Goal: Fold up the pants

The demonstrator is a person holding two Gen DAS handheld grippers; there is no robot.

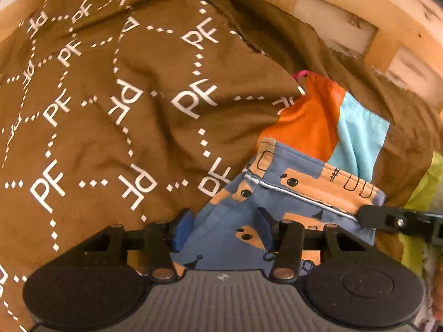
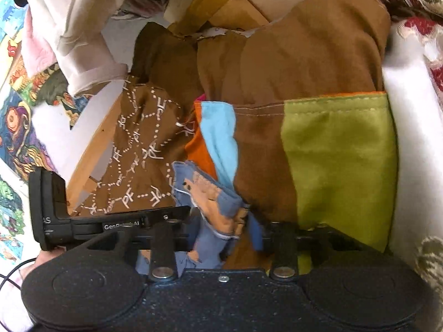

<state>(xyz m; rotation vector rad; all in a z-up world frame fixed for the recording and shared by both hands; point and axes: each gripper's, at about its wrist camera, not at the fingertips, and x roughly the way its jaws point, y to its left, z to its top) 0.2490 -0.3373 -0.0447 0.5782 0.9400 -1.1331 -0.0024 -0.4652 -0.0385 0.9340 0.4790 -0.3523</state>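
A small pair of blue pants (image 1: 279, 191), printed with tan cartoon blocks and black dots, lies bunched on a brown cloth (image 1: 110, 96) patterned with white dashed lines and the letters "PF". A white zipper line runs across the pants near their tan waistband. From the left wrist camera, the left gripper (image 1: 223, 228) sits low over the pants, its two blue-padded fingers spread apart with the blue fabric lying between them; the pads do not press the cloth together. At the right edge of that view, the black tip of the right gripper (image 1: 371, 217) touches the end of the waistband. From the right wrist camera, the right gripper (image 2: 221, 231) holds a gathered fold of the same pants (image 2: 210, 193) between its fingers, and the fabric bulges up from the pinch (the near finger is partly hidden by the cloth). The black body of the left gripper (image 2: 110, 221), lettered in white, lies across the lower left of that view. Just beyond the pants rest an orange piece of cloth (image 1: 307, 121) and a light blue piece (image 1: 360, 138), touching each other and the pants. To the right lies a lime green cloth (image 2: 340, 160), stitched along its top edge. Plain brown fabric (image 2: 310, 52) is heaped behind. Pale wooden slats (image 1: 346, 19) curve around the far side.
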